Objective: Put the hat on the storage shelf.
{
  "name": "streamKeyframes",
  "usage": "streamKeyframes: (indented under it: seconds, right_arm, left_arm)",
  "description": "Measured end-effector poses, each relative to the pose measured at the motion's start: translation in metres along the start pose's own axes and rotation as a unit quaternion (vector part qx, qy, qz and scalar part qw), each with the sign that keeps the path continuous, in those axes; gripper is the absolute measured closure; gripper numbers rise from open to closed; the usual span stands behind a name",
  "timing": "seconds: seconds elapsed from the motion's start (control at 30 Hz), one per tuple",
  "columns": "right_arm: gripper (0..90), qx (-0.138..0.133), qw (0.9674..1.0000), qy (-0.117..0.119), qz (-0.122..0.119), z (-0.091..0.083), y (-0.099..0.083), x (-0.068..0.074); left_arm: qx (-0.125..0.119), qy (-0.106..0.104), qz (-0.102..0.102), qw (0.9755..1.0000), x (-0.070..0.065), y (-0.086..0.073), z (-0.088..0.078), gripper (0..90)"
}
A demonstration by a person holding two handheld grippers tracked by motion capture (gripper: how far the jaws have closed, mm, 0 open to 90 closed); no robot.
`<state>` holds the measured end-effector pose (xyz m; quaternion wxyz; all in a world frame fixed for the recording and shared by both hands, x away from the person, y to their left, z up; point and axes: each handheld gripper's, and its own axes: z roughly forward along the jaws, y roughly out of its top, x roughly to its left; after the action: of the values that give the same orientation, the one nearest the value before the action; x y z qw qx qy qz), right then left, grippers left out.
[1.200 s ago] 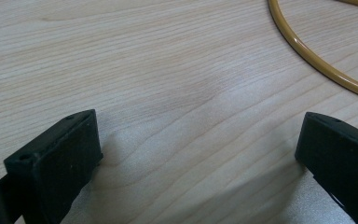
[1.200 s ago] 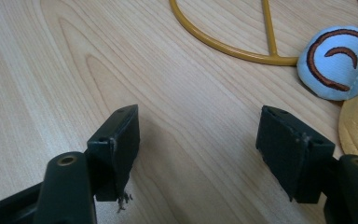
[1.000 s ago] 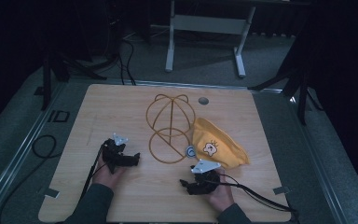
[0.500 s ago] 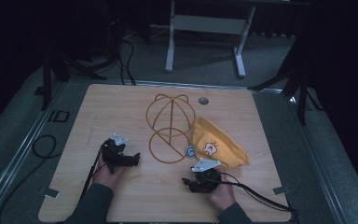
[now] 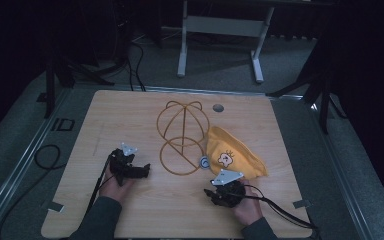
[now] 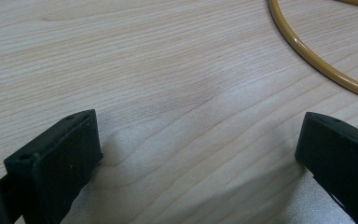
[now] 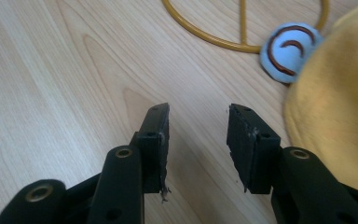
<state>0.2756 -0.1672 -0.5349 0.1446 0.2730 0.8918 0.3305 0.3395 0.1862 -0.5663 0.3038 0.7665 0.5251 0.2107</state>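
A: Start big. Where does everything sit?

B: On the pale wooden table (image 5: 130,120). At its centre stands the yellow-brown wire hat frame (image 5: 182,137), a dome of thin hoops over a round base ring. Touching that frame at its 4 o'clock lies the soft yellow fabric cap with a small cartoon print (image 5: 232,157), slumped flat. At the cap's 9 o'clock edge, against the base ring, is a small pale-blue round badge with a dark curl (image 7: 290,52).

A: How would the cap handle?

B: My guess: light, limp cloth that folds and drags instead of lifting as one piece. It won't break, but it may bunch. The near hem, at the cap's 7 o'clock, looks the best pinch point, a single fold of fabric facing the gripper. The frame looks stiff but light, so a tug on the cap could shift it.

A: And the right gripper (image 7: 198,126)?

B: It sits at the cap's 7 o'clock, just short of it. Its jaws have just been closing and now stand about half apart, with bare wood between the pads. Nothing is held or touched.

A: The left gripper (image 6: 198,154)?

B: At the frame's 8 o'clock, jaws spread wide over bare table, holding nothing.
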Motion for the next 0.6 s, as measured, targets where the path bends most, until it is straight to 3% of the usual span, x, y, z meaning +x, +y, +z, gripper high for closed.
streamKeyframes:
  seconds: [0.3,0.6]
  right_arm:
    - [57.5,0.018,0.9996,-0.016,-0.012,-0.015,-0.004,-0.011]
    - [55.7,0.05,0.9971,-0.036,-0.044,-0.025,-0.003,-0.018]
  left_arm:
    - [0.0,0.0,0.0,1.0,0.0,0.0,0.0,0.1]
    - [0.0,0.0,0.0,1.0,0.0,0.0,0.0,0.1]
